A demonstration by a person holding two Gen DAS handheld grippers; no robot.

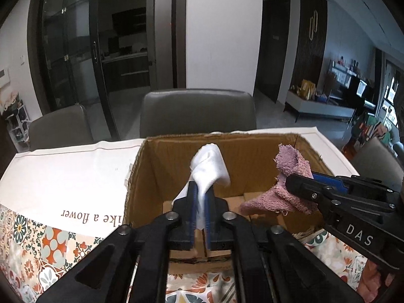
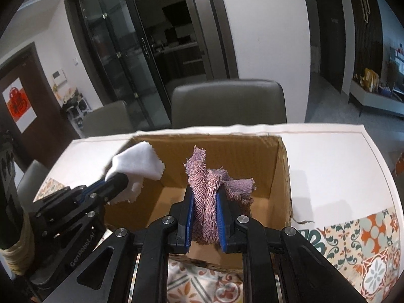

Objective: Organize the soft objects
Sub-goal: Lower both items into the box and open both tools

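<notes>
My left gripper (image 1: pixel 200 189) is shut on a white cloth (image 1: pixel 209 166) and holds it over the open cardboard box (image 1: pixel 161 166). My right gripper (image 2: pixel 205 189) is shut on a fuzzy pink towel (image 2: pixel 207 192) and holds it over the same box (image 2: pixel 280 176). In the left wrist view the right gripper (image 1: pixel 290 180) comes in from the right with the pink towel (image 1: pixel 290 176). In the right wrist view the left gripper (image 2: pixel 121 180) comes in from the left with the white cloth (image 2: pixel 136 162). The box floor looks bare.
The box stands on a table with a white and floral patterned cloth (image 1: pixel 63 181). Two grey chairs (image 1: pixel 199 111) stand behind the table. Another cloth item (image 1: pixel 373 277) lies at the lower right. A woven object (image 2: pixel 15 250) is at the left edge.
</notes>
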